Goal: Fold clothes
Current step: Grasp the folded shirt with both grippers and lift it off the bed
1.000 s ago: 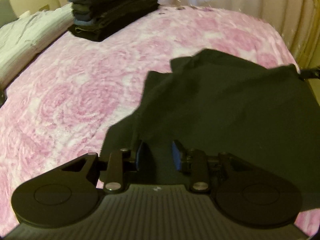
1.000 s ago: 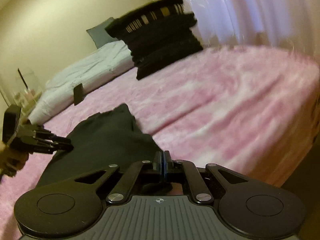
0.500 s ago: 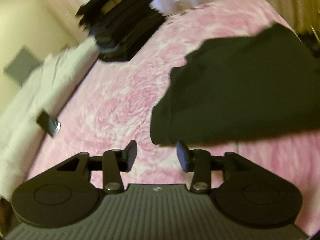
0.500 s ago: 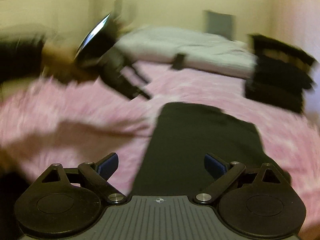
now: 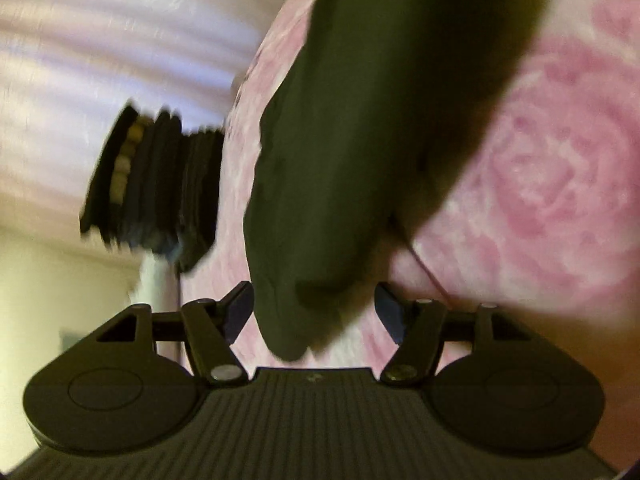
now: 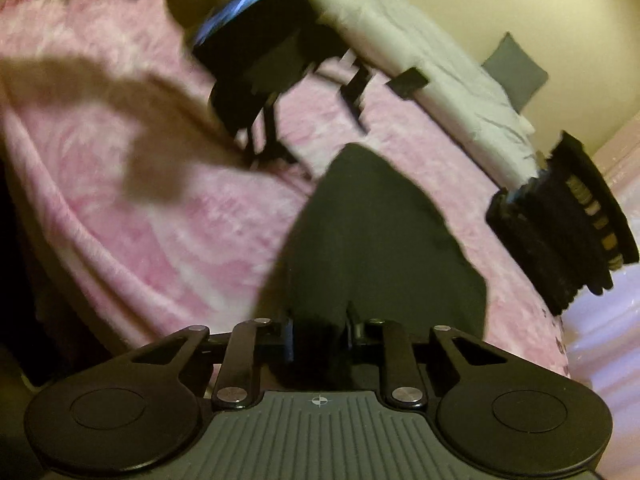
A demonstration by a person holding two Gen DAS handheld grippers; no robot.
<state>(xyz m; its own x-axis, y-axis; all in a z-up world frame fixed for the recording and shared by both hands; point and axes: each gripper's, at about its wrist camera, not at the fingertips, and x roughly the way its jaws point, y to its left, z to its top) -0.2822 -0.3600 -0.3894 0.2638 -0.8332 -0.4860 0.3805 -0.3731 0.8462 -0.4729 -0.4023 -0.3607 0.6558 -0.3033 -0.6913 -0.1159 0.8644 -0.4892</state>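
Observation:
A black garment (image 5: 360,128) lies folded on the pink flowered blanket (image 5: 560,168). In the left wrist view its near end reaches between the fingers of my left gripper (image 5: 316,312), which is open and holds nothing. In the right wrist view the same garment (image 6: 380,232) runs into my right gripper (image 6: 320,340), whose fingers are closed on its near edge. The left gripper (image 6: 272,56) shows blurred beyond the garment in the right wrist view.
A stack of folded dark clothes (image 5: 160,184) stands on the bed's far part, also in the right wrist view (image 6: 568,220). White bedding (image 6: 420,68) and a grey pillow (image 6: 516,68) lie by the wall. A small dark object (image 6: 408,80) rests on the bedding edge.
Both cameras have rolled and swung sharply. My right gripper, open half a second ago, has shut on the garment's near edge. My left gripper has opened wider and come up to the garment's end.

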